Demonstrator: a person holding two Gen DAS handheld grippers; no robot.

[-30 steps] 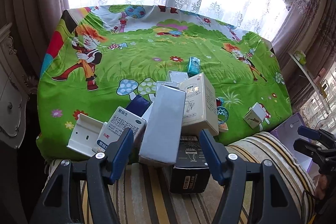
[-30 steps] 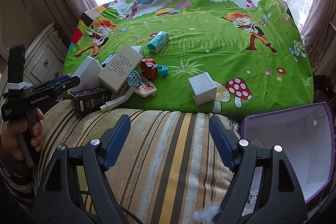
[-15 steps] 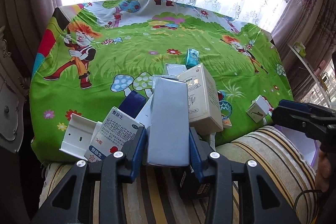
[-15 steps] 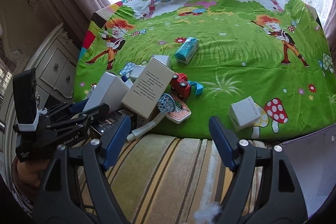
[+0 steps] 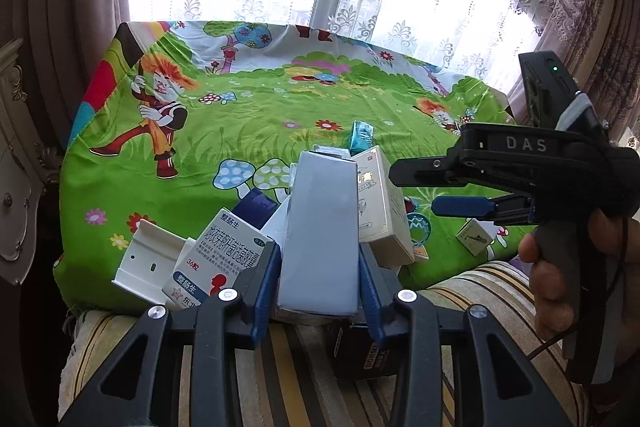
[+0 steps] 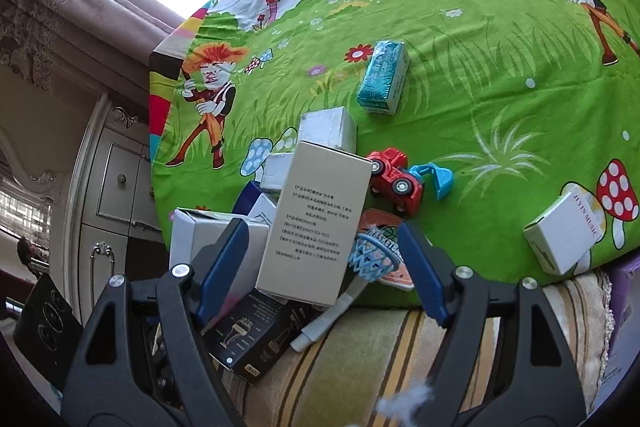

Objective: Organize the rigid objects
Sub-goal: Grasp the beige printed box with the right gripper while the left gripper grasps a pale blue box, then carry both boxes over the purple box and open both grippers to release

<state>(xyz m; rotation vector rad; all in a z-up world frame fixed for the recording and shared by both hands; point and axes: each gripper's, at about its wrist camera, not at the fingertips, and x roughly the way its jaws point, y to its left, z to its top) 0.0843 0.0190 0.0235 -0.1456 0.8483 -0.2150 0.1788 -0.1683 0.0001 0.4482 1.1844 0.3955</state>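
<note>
The grey box [image 5: 320, 235] stands on the pile of boxes at the bed's [image 5: 248, 115] near edge, its long side pointing away. The left hand-held gripper [image 5: 318, 283] has just squeezed shut on it, probably firmly. The right hand-held gripper [image 6: 324, 267] stays wide, holding nothing.

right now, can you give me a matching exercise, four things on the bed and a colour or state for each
Things:
1. grey box
2. toy truck
3. teal box
4. right tongs

States:
A. lying alone on the green sheet, away from the pile
B. open, holding nothing
C. clamped between the left tongs
D. red, with a blue scoop

Pairs: 1-C, 2-D, 3-A, 4-B
</note>
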